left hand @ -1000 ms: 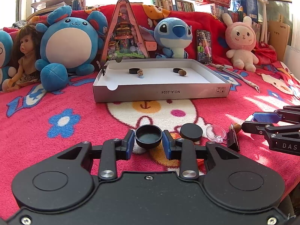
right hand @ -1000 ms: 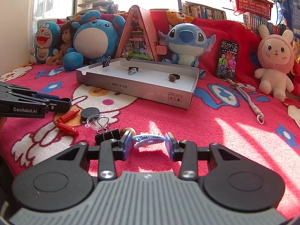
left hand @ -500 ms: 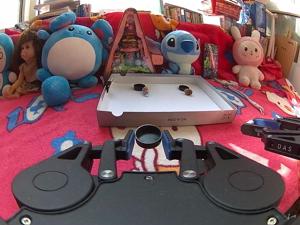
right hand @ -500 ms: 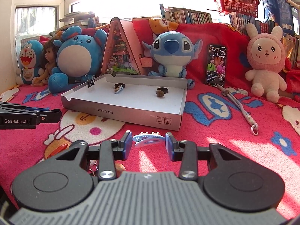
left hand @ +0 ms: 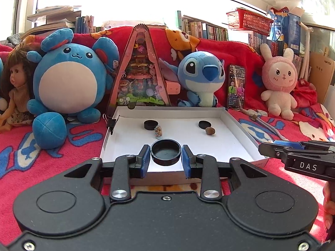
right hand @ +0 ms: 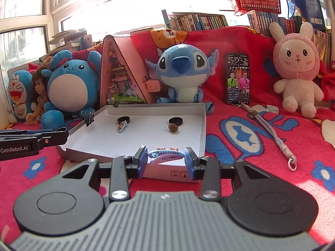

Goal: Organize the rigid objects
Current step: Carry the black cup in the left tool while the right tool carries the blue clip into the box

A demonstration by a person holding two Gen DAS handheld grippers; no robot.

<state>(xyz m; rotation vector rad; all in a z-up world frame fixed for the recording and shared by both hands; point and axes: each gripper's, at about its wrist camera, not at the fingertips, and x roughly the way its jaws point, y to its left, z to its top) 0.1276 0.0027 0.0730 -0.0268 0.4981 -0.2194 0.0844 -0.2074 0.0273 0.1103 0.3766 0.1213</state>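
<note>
The left gripper clamps a black cap over the white tray's near edge. The right gripper pinches a blue hair clip, long axis crosswise, seemingly just above the tray's near right corner.

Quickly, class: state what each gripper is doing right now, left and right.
Left gripper: closed on the black round cap.
Right gripper: closed on the blue hair clip.
</note>
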